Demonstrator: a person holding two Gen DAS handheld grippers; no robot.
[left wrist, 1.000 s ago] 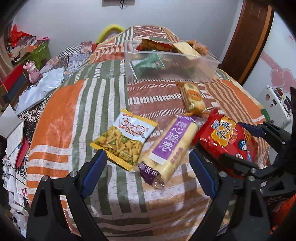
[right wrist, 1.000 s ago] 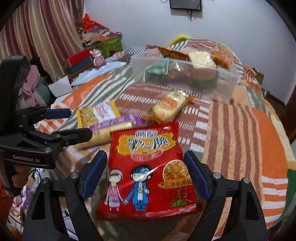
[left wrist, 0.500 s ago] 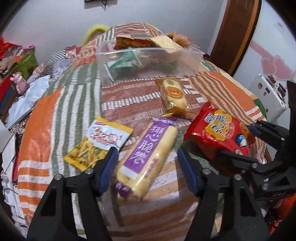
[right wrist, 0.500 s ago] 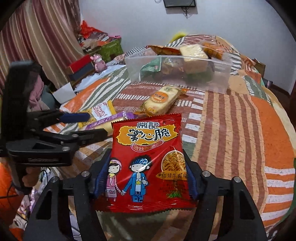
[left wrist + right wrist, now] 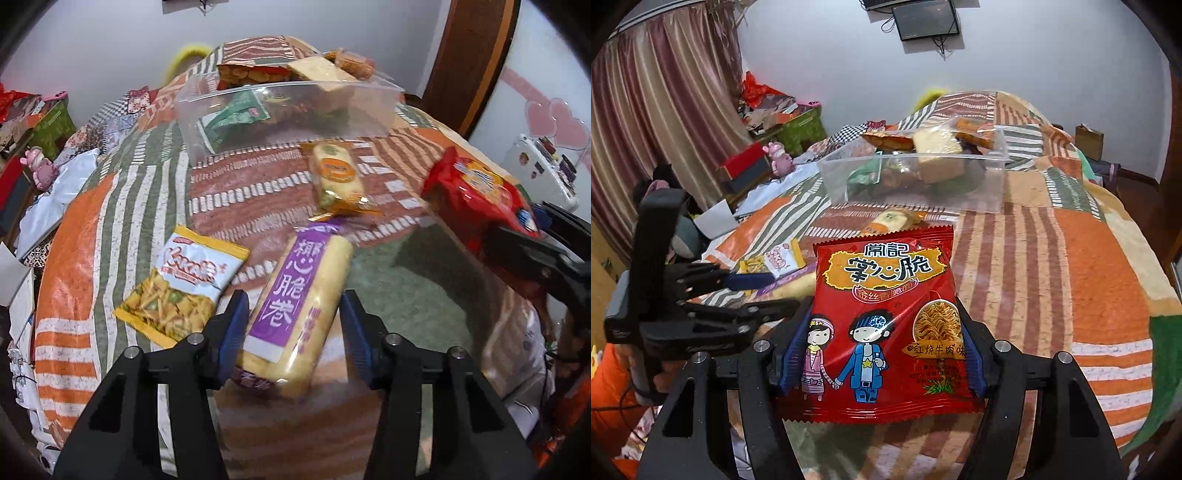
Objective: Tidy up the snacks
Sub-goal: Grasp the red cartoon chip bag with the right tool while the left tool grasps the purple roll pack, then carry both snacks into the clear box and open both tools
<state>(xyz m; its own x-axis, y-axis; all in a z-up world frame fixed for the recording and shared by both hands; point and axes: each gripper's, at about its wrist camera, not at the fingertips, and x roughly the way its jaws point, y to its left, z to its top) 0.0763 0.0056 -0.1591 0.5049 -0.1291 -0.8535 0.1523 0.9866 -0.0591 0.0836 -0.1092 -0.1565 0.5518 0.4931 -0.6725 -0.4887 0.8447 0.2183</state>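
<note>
Now right gripper (image 5: 879,363) jaws clamp red packet (image 5: 886,317); left gripper (image 5: 293,332), tilted downward, jaws closing around roll pack (image 5: 299,295).

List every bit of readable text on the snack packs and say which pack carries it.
"常記 掌心脆", "金丝香脆面", "红烧牛肉味": red noodle-snack packet.
"椰心脆卷": long yellow roll pack with purple label.
Red script on the white-and-yellow chip bag: unclear, perhaps "Kracks".
Orange label on the small yellow cake pack: too blurred.
</note>
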